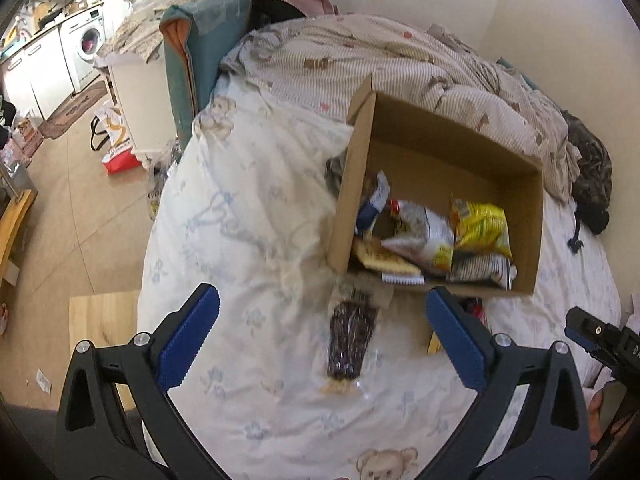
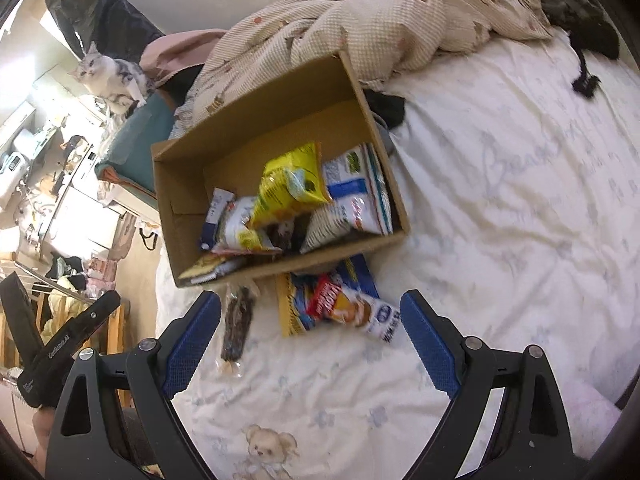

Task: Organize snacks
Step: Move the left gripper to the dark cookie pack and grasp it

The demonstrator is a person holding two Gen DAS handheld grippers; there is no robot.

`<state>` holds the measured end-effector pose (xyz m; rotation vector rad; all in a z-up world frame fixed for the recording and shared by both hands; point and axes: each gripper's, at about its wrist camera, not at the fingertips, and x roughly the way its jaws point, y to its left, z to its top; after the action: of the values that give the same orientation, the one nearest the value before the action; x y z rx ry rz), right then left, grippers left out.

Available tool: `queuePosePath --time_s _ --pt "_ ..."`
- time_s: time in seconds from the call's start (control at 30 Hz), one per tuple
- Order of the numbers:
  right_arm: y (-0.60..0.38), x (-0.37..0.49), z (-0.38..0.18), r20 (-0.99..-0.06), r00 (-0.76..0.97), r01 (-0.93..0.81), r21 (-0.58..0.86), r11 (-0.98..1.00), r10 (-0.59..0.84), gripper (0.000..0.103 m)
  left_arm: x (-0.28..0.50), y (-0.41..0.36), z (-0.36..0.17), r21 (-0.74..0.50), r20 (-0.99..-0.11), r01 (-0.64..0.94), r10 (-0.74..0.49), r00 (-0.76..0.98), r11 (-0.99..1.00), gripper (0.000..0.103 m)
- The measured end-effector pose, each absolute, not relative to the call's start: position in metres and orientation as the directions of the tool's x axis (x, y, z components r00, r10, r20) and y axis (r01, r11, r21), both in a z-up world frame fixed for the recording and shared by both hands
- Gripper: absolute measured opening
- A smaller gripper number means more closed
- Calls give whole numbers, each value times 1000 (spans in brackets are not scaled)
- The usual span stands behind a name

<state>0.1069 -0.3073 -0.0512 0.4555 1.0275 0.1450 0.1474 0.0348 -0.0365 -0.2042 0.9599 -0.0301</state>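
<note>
A cardboard box [image 2: 280,168] sits on a bed [image 2: 500,200], already holding several snack packets, among them a yellow bag [image 2: 290,188] leaning on the pile, presumably dropped in rather than stacked. Three snacks lie outside, just beside the box's near wall at its 6 o'clock: a dark clear-wrapped bar [image 2: 237,328], a red-and-white packet [image 2: 352,308] and a blue-and-yellow one [image 2: 296,312] beneath it. Both tools, the left tool [image 1: 322,336] and the right tool [image 2: 310,338], hover with jaws apart and empty, apparently ready for the next pick. Packet lettering is too blurred to read. A cat [image 2: 110,76] watches at 10 o'clock.
</note>
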Motion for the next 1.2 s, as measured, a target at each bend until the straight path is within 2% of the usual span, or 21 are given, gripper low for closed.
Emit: queuePosePath --time_s 0.2,0.33,0.43,0.57,0.77,0.9,1.1,1.17,1.2 --pt "-321 95 -60 -812 501 141 417 898 298 93 140 34 -51 -182 -841 -75 -115 529 980 102" --pt "-332 89 -72 -862 457 201 341 918 220 93 146 35 -82 -54 -919 -92 -13 395 994 102" --pt "-341 88 -88 -900 394 253 304 918 190 93 149 41 -115 -124 -961 -137 -85 262 983 102" --pt "-347 88 -95 -894 377 278 357 892 240 93 155 31 -128 -138 -967 -133 -105 234 981 102" --pt "-347 90 -95 -884 368 272 398 876 287 93 168 -2 -145 -151 -967 -37 -139 215 988 102" --pt "-348 91 -98 -888 356 275 396 876 290 93 181 -25 -168 -96 -974 57 -105 201 994 102" --pt "-347 92 -98 -882 356 264 413 872 310 93 204 -30 -188 -97 -974 39 -103 200 995 102" --pt "-346 93 -99 -881 352 263 417 870 315 93 210 -35 -191 -91 -974 56 -101 203 994 98" --pt "-345 94 -101 -881 348 263 419 869 320 93 211 -35 -194 -70 -977 47 -78 197 996 89"
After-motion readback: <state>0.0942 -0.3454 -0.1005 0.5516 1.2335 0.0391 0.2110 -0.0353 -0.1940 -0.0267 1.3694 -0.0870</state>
